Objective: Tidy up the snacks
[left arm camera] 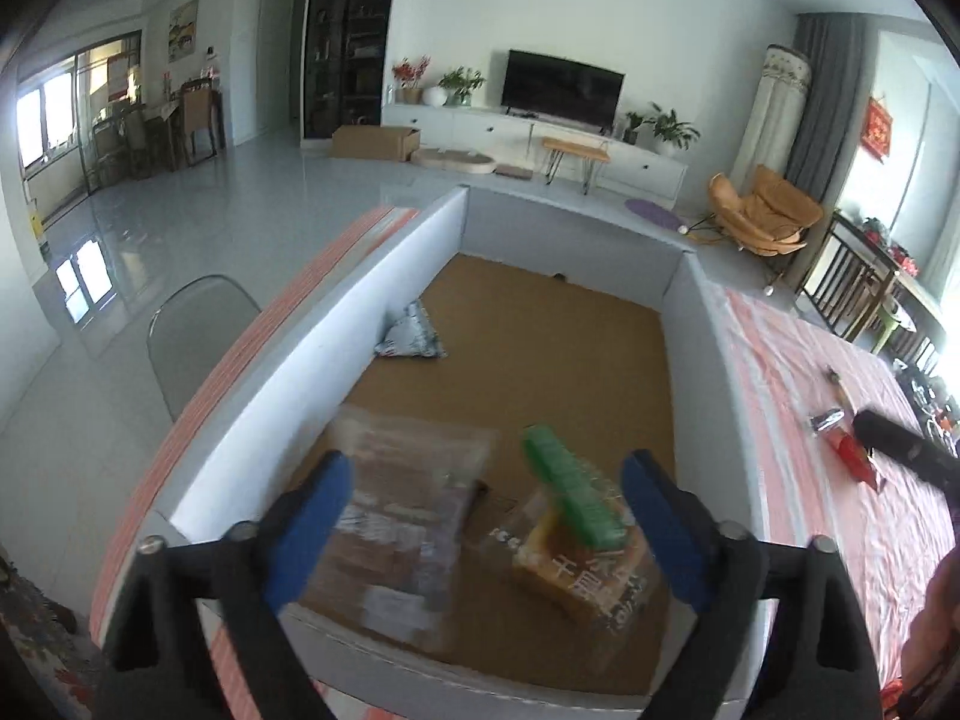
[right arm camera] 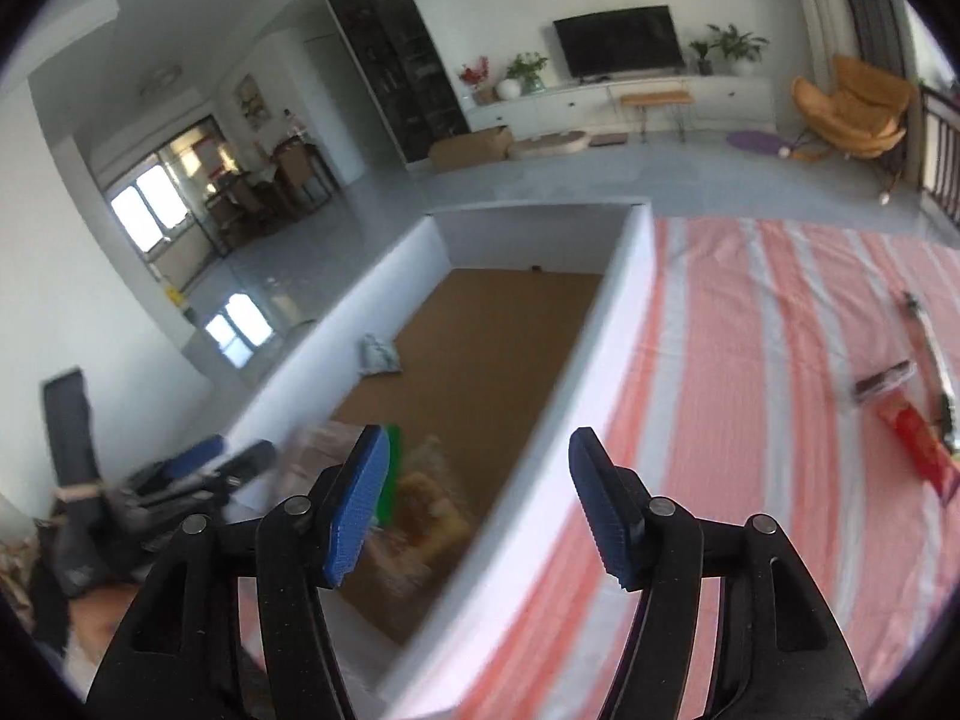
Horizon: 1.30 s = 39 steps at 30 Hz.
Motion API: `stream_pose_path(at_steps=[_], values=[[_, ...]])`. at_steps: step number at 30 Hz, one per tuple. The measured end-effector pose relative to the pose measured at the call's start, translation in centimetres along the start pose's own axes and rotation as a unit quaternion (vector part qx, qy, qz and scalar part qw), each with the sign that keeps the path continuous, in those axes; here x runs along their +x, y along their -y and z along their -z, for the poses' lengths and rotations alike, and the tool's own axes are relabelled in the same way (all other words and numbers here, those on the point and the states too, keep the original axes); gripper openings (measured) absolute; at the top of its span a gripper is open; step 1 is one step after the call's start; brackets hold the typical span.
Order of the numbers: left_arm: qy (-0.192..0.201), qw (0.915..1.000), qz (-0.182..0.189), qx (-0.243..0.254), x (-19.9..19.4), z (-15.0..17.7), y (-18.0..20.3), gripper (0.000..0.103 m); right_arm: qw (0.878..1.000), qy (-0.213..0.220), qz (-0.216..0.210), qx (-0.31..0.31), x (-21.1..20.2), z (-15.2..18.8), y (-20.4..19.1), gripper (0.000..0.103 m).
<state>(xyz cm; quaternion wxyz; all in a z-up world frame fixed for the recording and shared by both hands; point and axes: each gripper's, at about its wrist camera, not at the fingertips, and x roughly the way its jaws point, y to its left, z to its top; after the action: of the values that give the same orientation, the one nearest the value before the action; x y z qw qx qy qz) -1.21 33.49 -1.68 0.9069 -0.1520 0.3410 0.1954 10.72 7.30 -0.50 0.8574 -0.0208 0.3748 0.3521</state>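
Note:
A grey-walled box [left arm camera: 300, 348] with a brown cardboard floor stands on the striped table. Inside it lie a clear snack packet [left arm camera: 402, 516], a yellow bag with a green clip top [left arm camera: 576, 546] and a small grey pouch [left arm camera: 411, 333] against the left wall. My left gripper [left arm camera: 486, 516] hovers open over the two near packets, its blue pads apart from them. My right gripper [right arm camera: 480, 504] stands open above the box's right wall [right arm camera: 600, 336], nothing between its pads. The yellow bag [right arm camera: 426, 498] and the grey pouch [right arm camera: 378, 354] also show in the right wrist view.
On the pink and white striped cloth [right arm camera: 750, 360] to the right lie a red snack packet [right arm camera: 918, 444] and a dark-wrapped one [right arm camera: 885, 381]. The same red packet [left arm camera: 849, 450] shows by a black handle [left arm camera: 900, 450]. A chair [left arm camera: 198, 336] stands left of the table.

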Motion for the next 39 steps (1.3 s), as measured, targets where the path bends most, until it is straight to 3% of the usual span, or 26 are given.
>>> stream_pose_path(at_steps=[2,6,8,12,16,21,25,39], values=[[-0.003,0.9994,0.029,0.017,-0.2,0.5,1.7,0.095,0.997,0.008,0.079,-0.006,-0.6,2.8,3.6,0.072],[-0.008,0.9907,0.122,0.059,-0.6,1.1,8.2,0.096,0.977,-0.041,0.205,0.031,-1.6,9.3,11.7,0.072],[-0.017,0.9822,0.165,0.089,-0.6,2.0,12.2,0.102,0.966,-0.051,0.243,0.072,-2.5,12.0,15.2,0.071],[-0.049,0.9671,0.211,0.133,1.7,4.7,19.5,0.102,0.941,-0.043,0.299,0.151,-5.0,15.3,20.0,0.071],[-0.087,0.9632,0.194,0.163,6.4,7.4,25.4,0.102,0.932,-0.033,0.307,0.191,-5.7,16.2,21.8,0.072],[-0.107,0.9572,0.144,0.227,10.4,10.6,29.9,0.102,0.929,-0.022,0.315,0.191,-5.7,16.4,19.6,0.072],[-0.108,0.9507,0.112,0.268,12.0,13.2,30.7,0.102,0.931,-0.021,0.313,0.189,-5.7,16.6,19.4,0.075],[-0.113,0.9572,0.119,0.238,12.5,12.2,29.7,0.103,0.934,-0.031,0.312,0.174,-5.1,16.8,19.0,0.086]])
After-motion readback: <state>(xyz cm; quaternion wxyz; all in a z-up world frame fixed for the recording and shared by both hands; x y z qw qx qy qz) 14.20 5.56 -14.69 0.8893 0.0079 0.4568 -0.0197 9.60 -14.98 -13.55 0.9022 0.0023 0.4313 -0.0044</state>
